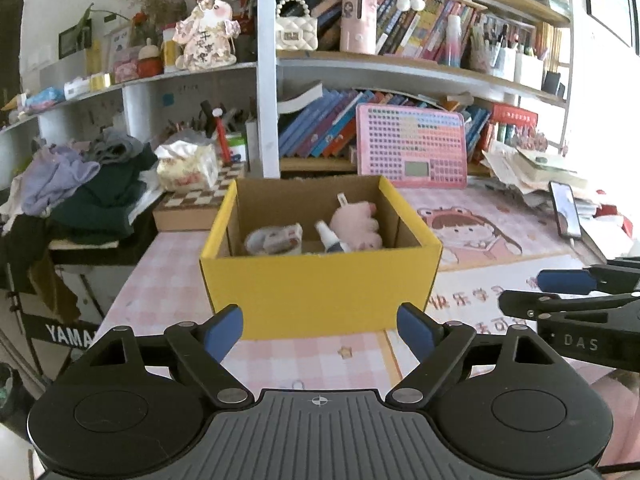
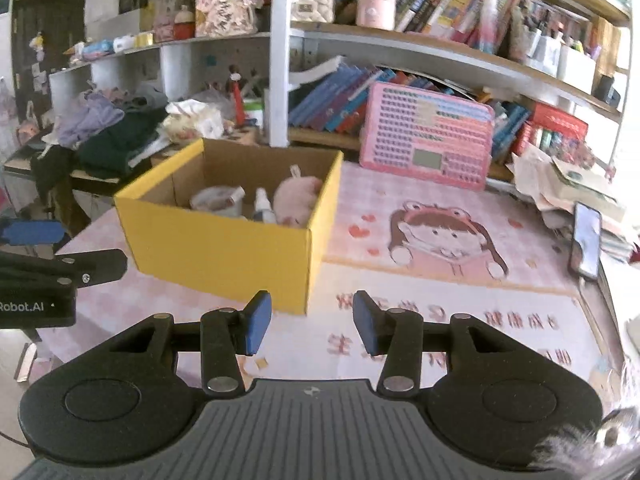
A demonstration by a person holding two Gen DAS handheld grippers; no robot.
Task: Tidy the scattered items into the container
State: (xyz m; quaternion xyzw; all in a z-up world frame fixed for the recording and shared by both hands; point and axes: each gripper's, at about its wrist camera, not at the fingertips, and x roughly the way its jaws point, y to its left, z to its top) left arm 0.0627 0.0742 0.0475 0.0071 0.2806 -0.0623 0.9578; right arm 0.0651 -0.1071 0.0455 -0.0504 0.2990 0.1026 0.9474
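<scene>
The yellow box (image 1: 320, 292) stood open-topped on the pink desk mat (image 1: 480, 296), its long axis running left to right across the left wrist view, its brown inside facing up. In the right wrist view the same box (image 2: 216, 248) sat turned, one corner pointing toward the camera. Three things lay inside it. A roll of tape (image 1: 274, 239) rested at the left. A small white spray bottle (image 1: 330, 238) lay tilted in the middle, its long axis running from the near wall toward the back, cap end up and away. A pink plush toy (image 1: 358, 226) filled the right side, touching the bottle.

The left gripper (image 1: 320, 330) hung just before the box's near wall, its blue pads spread wide and holding nothing. The right gripper (image 2: 312, 322) was off the box's right corner, over the mat, its pads also apart and empty.

A pink toy keyboard (image 1: 412, 146) leaned against the bookshelf (image 1: 400, 68) behind the box. A phone (image 1: 565, 210) stood propped at the right, and a heap of clothes (image 1: 88, 184) lay at the left.
</scene>
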